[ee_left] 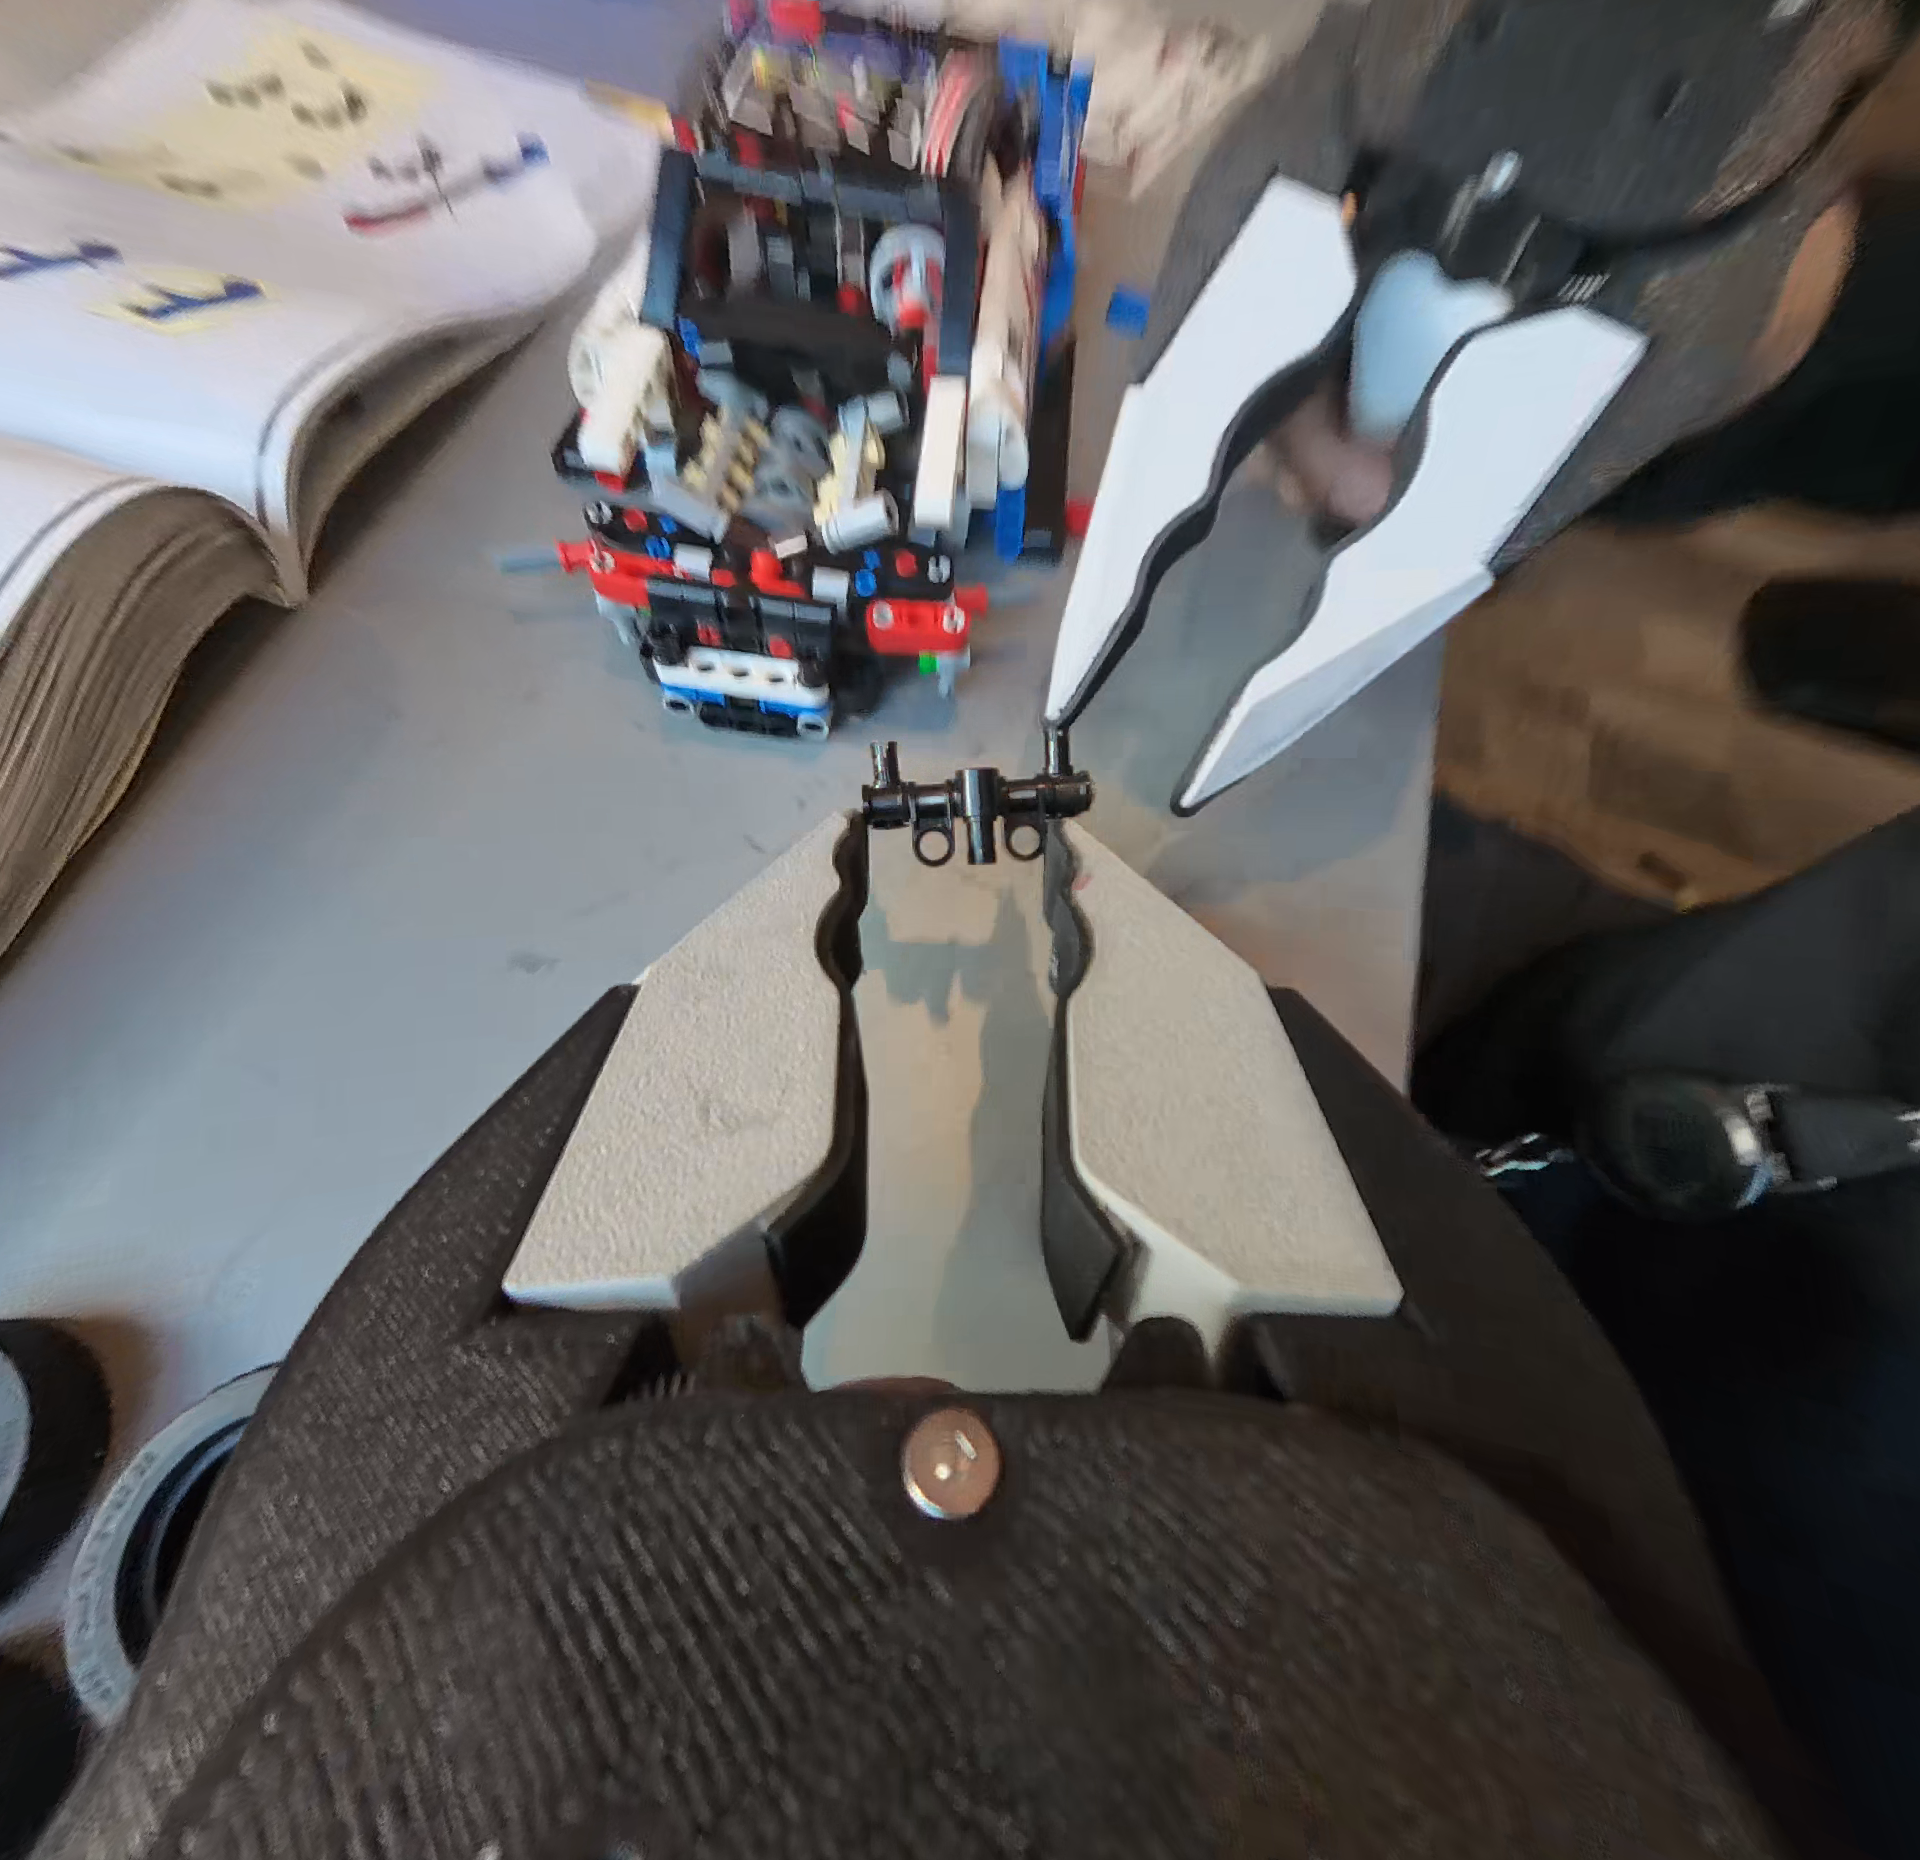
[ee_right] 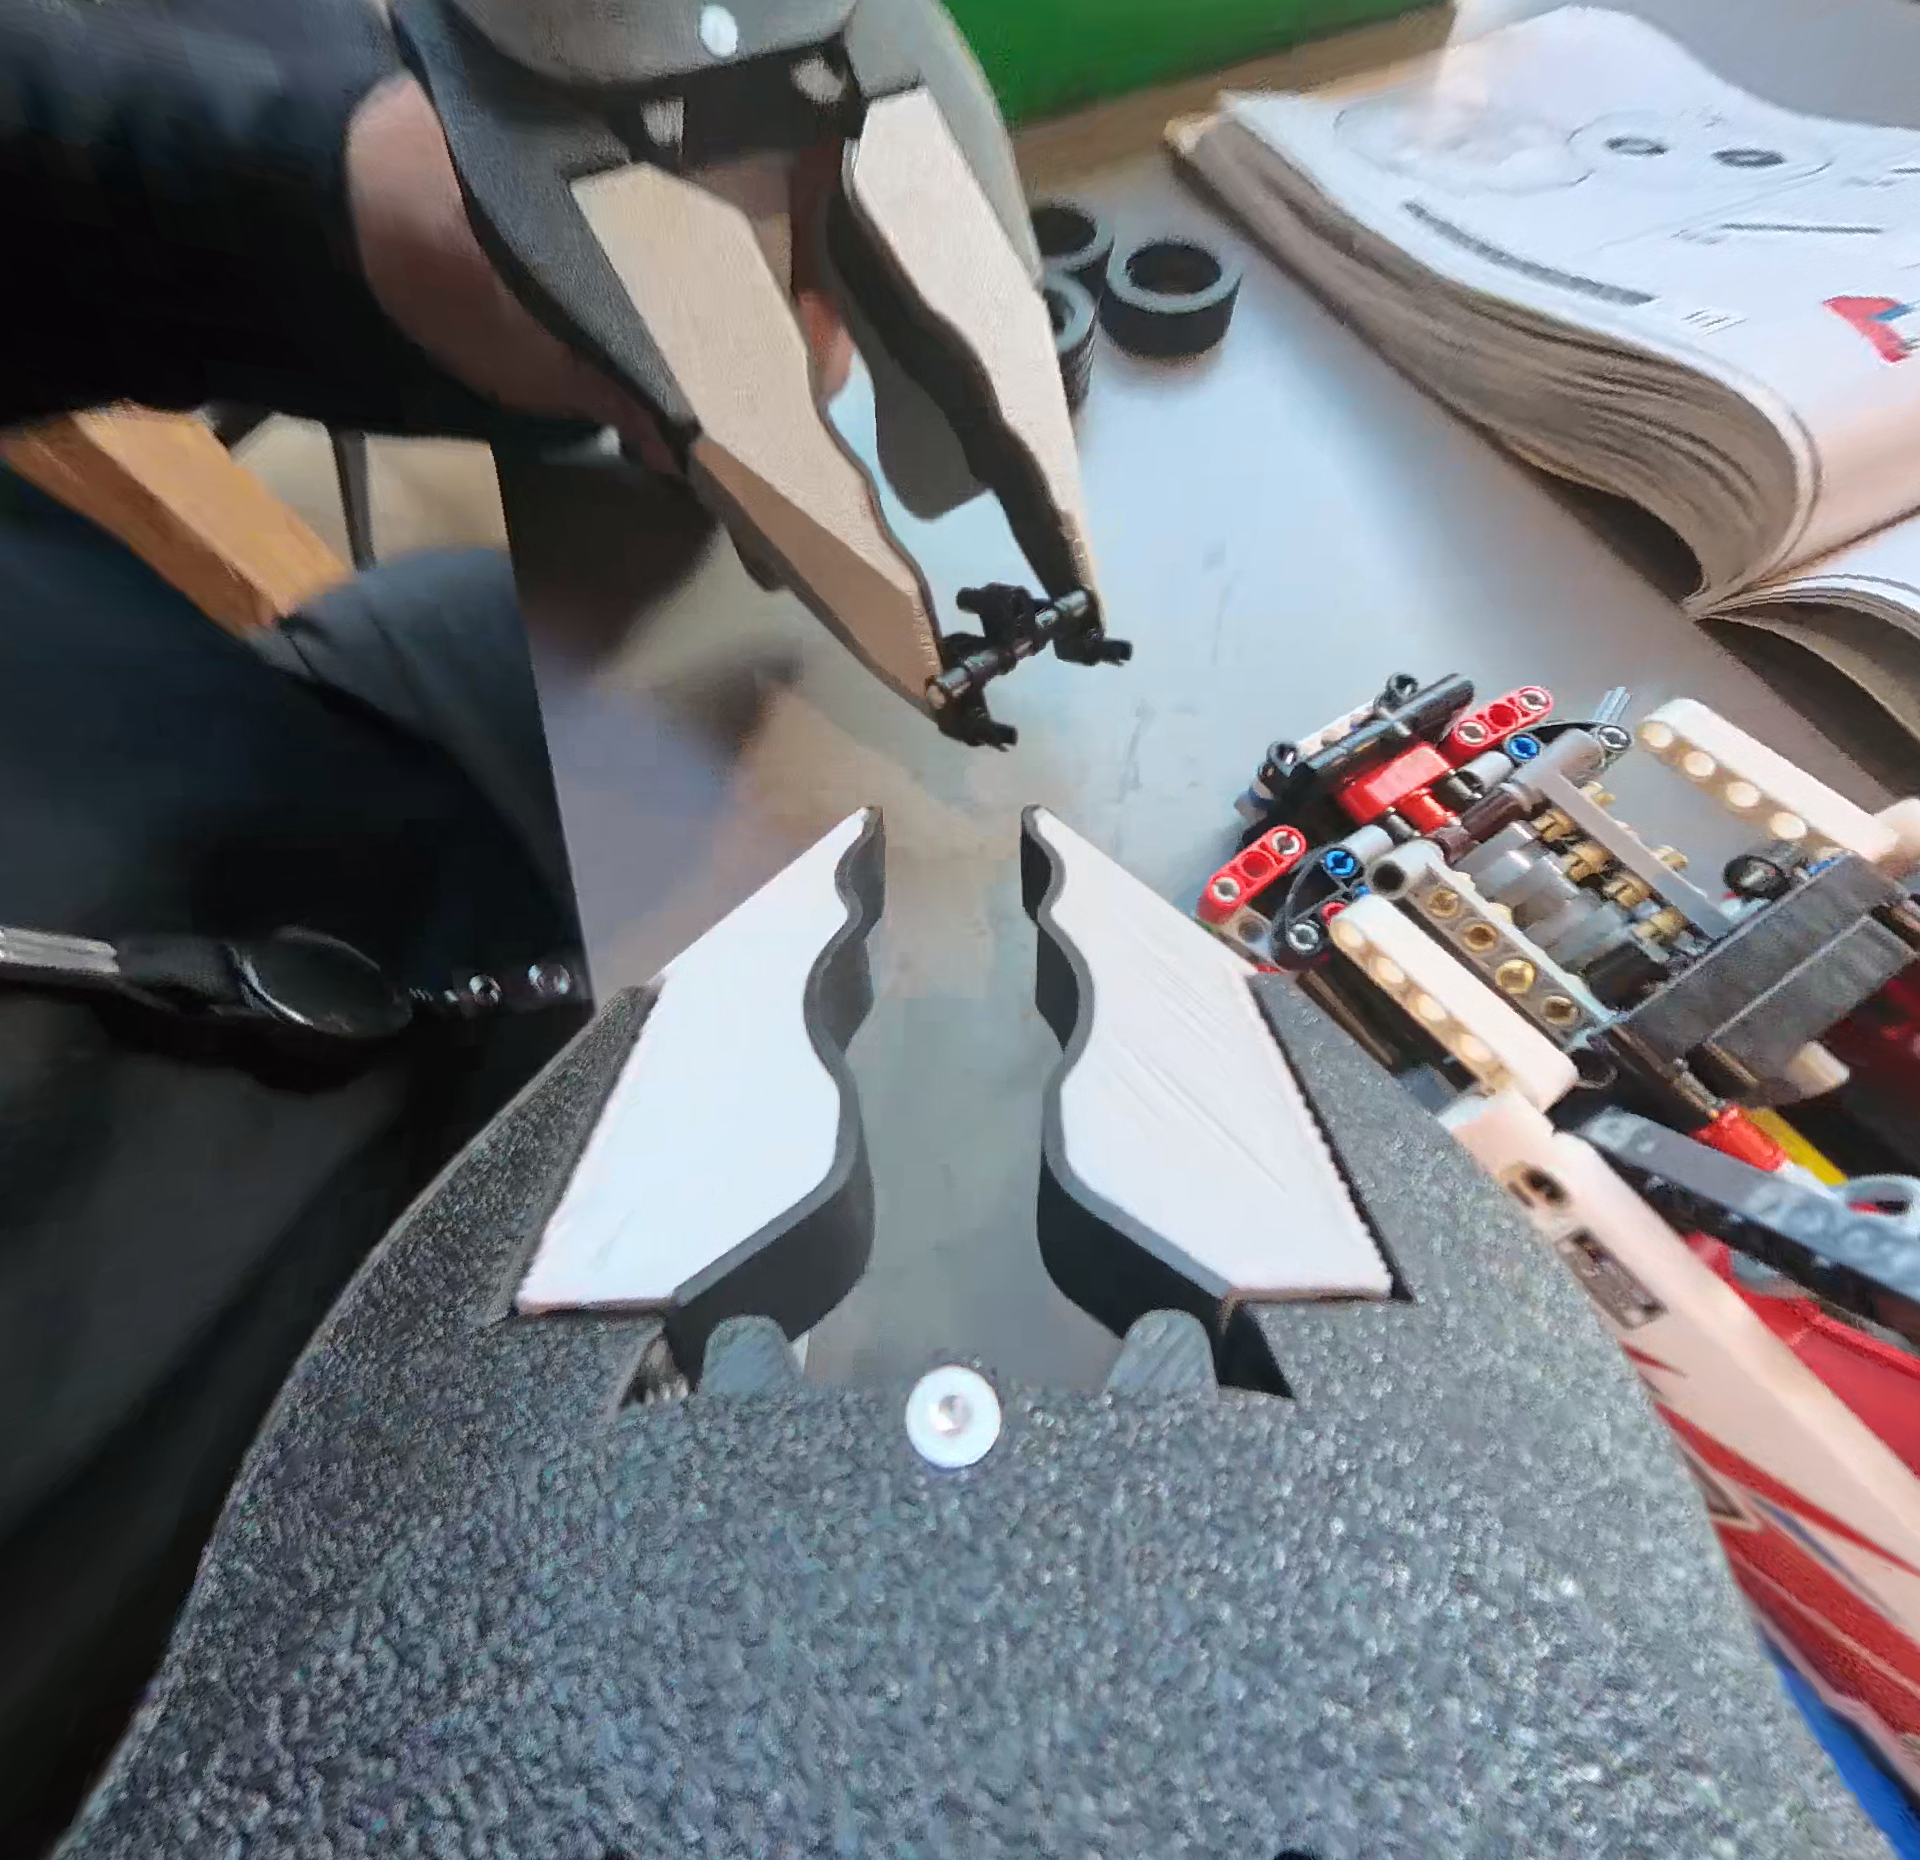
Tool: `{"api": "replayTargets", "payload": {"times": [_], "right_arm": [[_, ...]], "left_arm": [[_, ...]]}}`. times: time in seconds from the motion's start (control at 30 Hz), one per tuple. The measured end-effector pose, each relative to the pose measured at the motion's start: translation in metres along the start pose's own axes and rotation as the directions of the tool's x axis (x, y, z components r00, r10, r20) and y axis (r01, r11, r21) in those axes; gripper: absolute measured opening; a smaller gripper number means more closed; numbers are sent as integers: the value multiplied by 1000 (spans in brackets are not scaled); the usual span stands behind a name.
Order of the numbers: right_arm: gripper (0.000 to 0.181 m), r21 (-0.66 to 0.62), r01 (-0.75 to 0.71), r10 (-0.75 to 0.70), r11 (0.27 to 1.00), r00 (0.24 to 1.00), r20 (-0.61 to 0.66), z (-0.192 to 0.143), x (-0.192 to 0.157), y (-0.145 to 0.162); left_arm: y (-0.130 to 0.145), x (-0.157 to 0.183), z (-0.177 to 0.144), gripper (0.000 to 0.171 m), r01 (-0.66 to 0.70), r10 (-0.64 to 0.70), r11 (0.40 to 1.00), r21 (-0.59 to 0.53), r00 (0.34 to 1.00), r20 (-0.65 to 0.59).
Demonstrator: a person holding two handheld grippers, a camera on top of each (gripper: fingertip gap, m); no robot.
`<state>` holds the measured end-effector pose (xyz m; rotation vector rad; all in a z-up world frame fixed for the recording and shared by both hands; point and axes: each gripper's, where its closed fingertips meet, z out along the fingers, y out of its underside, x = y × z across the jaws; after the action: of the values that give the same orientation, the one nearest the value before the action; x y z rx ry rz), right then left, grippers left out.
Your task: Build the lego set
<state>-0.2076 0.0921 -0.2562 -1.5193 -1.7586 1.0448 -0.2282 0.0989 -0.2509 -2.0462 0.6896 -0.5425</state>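
**Black axle piece held up in front of the half-built car**

The half-built red, white, blue and black Lego Technic car point(ee_left: 821, 408) stands on the pale grey desk point(ee_left: 312, 875) and serves as the landmark here. To its left in the left wrist view lies a thick open instruction book with white printed pages point(ee_left: 239, 283), close to the car's side. Three black rubber tyres point(ee_right: 1169, 293) sit on the desk beyond the car's front in the right wrist view, near the book's spine. A few loose small pieces lie just beside the car's right flank.

In front of the car's nose the desk is bare. The desk edge runs to the car's right, and beyond it are a wooden floor and a person's dark clothing.

The left gripper point(ee_left: 971, 823) points at the car's nose, its jaws closed on the ends of a small black assembly of connectors on an axle point(ee_left: 977, 808), held crosswise above the desk and clear of the car. The right gripper point(ee_right: 951, 823) comes in from the car's right; its jaws stand partly apart, holding nothing, one tip just beside the assembly's upright pin.
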Motion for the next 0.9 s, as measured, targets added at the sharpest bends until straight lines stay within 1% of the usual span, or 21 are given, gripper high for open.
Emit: {"api": "replayTargets", "payload": {"times": [0.07,0.13,0.17,0.2,0.23,0.3,0.33,0.37,0.4,0.47,0.5,0.57,0.6,0.67,0.73,0.8,0.83,0.9], "right_arm": [[26,76,-86,85,993,996,18,-5,0,-12],[27,143,-167,160,975,985,60,-7,-1,-24],[29,155,-180,171,971,983,70,-7,-2,-27],[31,158,-163,156,974,986,60,-6,-3,-28],[32,157,-112,108,981,994,35,-6,-4,-30],[32,132,59,-54,990,998,-44,-4,-9,-31],[32,102,153,-143,983,985,-99,-4,-9,-30],[32,63,247,-235,967,959,-156,-3,-7,-30],[32,33,333,-319,942,924,-212,-4,-6,-33],[29,45,452,-423,891,862,-280,-8,-13,-48],[29,68,483,-444,873,845,-299,-12,-17,-57],[25,114,520,-471,847,832,-292,-16,-29,-69],[24,113,533,-485,838,824,-294,-18,-31,-72],[24,111,531,-489,840,829,-272,-19,-33,-73],[23,128,499,-461,857,854,-241,-22,-35,-75],[22,128,437,-409,890,891,-195,-22,-35,-73],[22,130,406,-381,904,907,-182,-23,-34,-72],[22,110,340,-322,934,934,-153,-20,-31,-65]], "left_arm": [[-8,1,-6,31,19,-18,998,67,1000,-16],[-8,1,-10,31,13,-13,997,76,1000,-6],[-7,2,-11,32,23,-22,997,70,1000,-10],[-6,3,-12,32,47,-47,997,68,999,-13],[-6,5,-13,32,85,-83,994,70,996,-29],[-10,15,-17,31,199,-187,976,90,974,-124],[-14,18,-19,31,266,-246,958,111,955,-164],[-19,23,-22,31,338,-304,932,129,926,-226],[-23,29,-25,31,423,-370,897,132,879,-302],[-31,36,-30,31,577,-480,808,120,762,-434],[-32,40,-32,31,631,-514,768,106,707,-486],[-36,46,-36,31,719,-558,692,70,593,-580],[-37,49,-37,31,751,-571,658,49,540,-618],[-39,53,-39,31,790,-587,612,19,470,-659],[-41,56,-40,31,812,-593,583,-10,417,-689],[-42,57,-39,32,822,-605,569,-27,396,-691],[-41,56,-38,33,822,-609,569,-25,402,-684],[-36,52,-32,33,805,-631,594,-10,458,-626]]}}
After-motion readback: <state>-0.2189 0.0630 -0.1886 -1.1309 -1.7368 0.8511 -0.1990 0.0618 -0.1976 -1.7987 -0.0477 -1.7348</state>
